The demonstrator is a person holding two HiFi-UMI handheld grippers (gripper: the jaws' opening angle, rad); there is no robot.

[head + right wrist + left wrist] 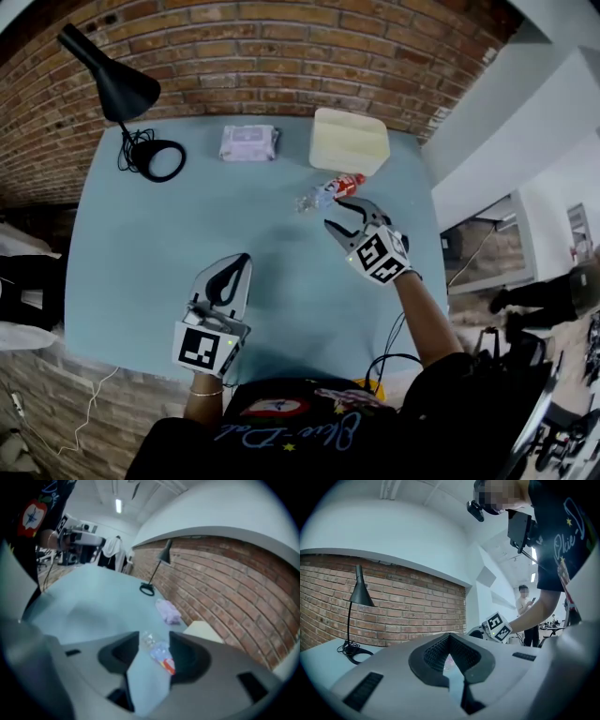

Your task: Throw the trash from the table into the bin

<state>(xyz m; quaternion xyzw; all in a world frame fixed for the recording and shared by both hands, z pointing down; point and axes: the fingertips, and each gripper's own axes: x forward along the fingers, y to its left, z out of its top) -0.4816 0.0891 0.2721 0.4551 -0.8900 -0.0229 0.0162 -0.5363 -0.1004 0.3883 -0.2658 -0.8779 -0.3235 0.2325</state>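
R hand-held gripper (153, 641), jaws apart, bottle (161, 657) ahead

My left hand-held gripper (241, 262) hovers level above the worktop (131, 272) near its front edge, jaws closed tip to tip. My right hand-held gripper (345, 217) reaches toward the middle, tilted downward with its jaws apart, my forearm (427, 314) stretched out behind it.

The pale-blue rectangular table top (141, 281) is smooth and matt; the red-brown brick wall (281, 56) behind is rough. The crumpled clear plastic bottle with a red label (330, 191) shines glossily (crinkled all over). The black cone-shaded desk lamp (117, 86) looks satin. The left gripper (449, 637) has a smooth white plastic shell and ribbed black pads (433, 652).
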